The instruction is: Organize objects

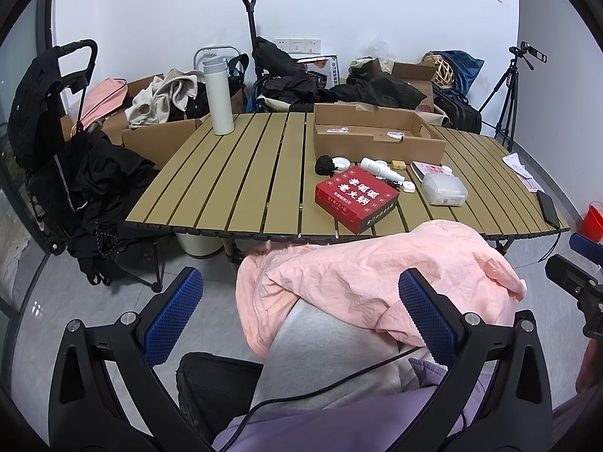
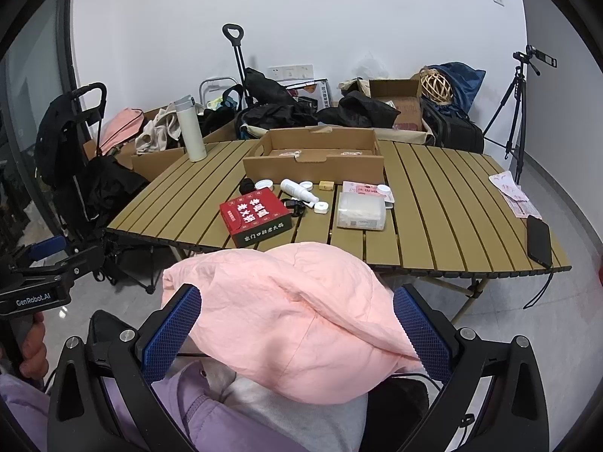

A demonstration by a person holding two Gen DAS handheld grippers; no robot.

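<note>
We see a tan slatted folding table (image 1: pixel 241 173) taking up most of both views, with clutter of bags and boxes behind it against the white wall. Nearer us a crumpled pink fabric garment (image 2: pixel 294 324) lies over the person's lap, off the table, just short of its near edge. An open shallow brown cardboard box (image 1: pixel 377 139) sits at the table's far side, two small packets inside. A tall white insulated bottle (image 1: pixel 218 94) stands upright at the far left corner, well apart from the rest. In front of the box: a red printed carton (image 1: pixel 356 197), a clear plastic lidded container (image 1: pixel 444 189) to its right, a white spray bottle lying on its side (image 1: pixel 380 170) between them, a black phone (image 2: pixel 539 241) at the right edge. Smaller still: white round caps, a small yellow block, a black fuzzy ball (image 1: pixel 325 164). Left gripper (image 1: pixel 301 320) has its blue-padded tongs spread apart, hovering over the lap, clamping nothing. Right gripper (image 2: pixel 297 335) tongs likewise apart, the pink garment lying between them; we cannot tell if the pads touch it.
</note>
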